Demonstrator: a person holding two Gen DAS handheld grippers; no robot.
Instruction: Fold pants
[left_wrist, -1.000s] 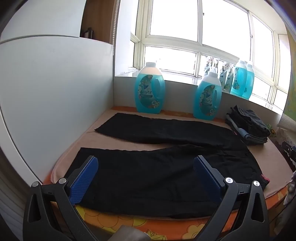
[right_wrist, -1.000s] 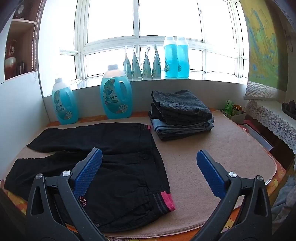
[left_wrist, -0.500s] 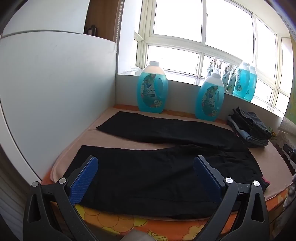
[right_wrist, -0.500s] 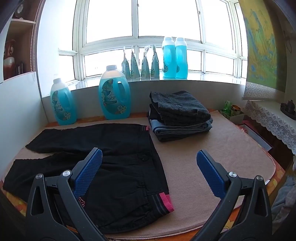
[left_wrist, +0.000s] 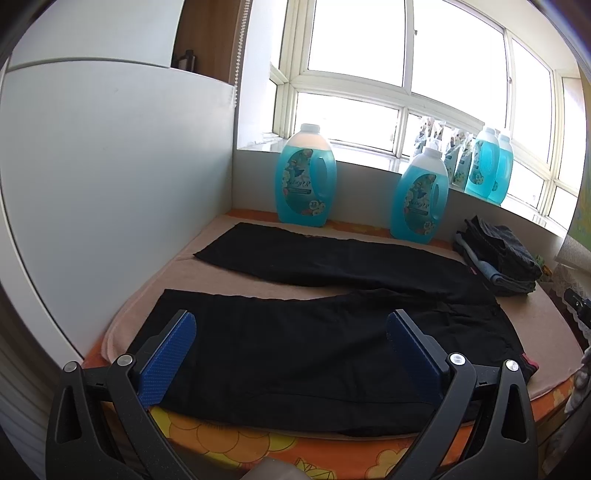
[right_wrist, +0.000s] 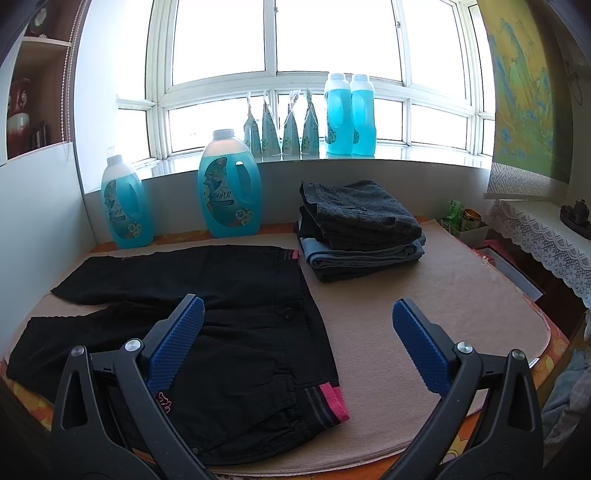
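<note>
Black pants (left_wrist: 295, 339) lie spread flat on a beige mat (left_wrist: 173, 269), legs apart and pointing left, the near leg's edge hanging over the mat's front. In the right wrist view the same pants (right_wrist: 243, 295) show a pink-trimmed waistband at the right end. My left gripper (left_wrist: 291, 332) hovers open above the near leg, holding nothing. Over the waistband corner and the bare mat (right_wrist: 424, 295), my right gripper (right_wrist: 299, 321) is held open and empty too.
A stack of folded clothes (right_wrist: 358, 229) sits at the mat's back right. Two blue detergent jugs (left_wrist: 306, 177) (left_wrist: 421, 199) stand along the back wall, more bottles (right_wrist: 349, 114) on the windowsill. A white panel (left_wrist: 92, 184) walls the left side. A lace-covered shelf (right_wrist: 546, 236) is at right.
Both cameras have drifted slightly; the left wrist view has turned a little leftward. The pants lie as before and both grippers stay open.
</note>
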